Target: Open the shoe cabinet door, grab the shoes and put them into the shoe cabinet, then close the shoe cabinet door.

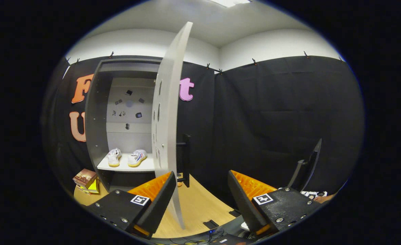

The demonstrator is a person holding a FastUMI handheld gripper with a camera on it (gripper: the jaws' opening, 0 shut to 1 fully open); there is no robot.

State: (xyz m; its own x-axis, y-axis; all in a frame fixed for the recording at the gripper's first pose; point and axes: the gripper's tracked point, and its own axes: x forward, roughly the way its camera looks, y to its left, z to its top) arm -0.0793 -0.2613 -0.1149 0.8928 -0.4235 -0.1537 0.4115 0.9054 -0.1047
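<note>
My claw (200, 194): released, fingers spread, door edge between them | cabinet door (168, 112): swung open edge-on, awaiting closing | sneakers (127, 157): paired on shoe cabinet (96, 112) shelf, already stowed.

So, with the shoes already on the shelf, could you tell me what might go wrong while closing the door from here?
1. The cabinet door stands wide open, edge-on between the open fingers of the gripper. A push on that thin edge could slip off rather than swing it.
2. The two shoes sit near the front of the shelf, so the closing door may catch a toe.
3. The stack of books beside the shoe cabinet could be bumped.
</note>
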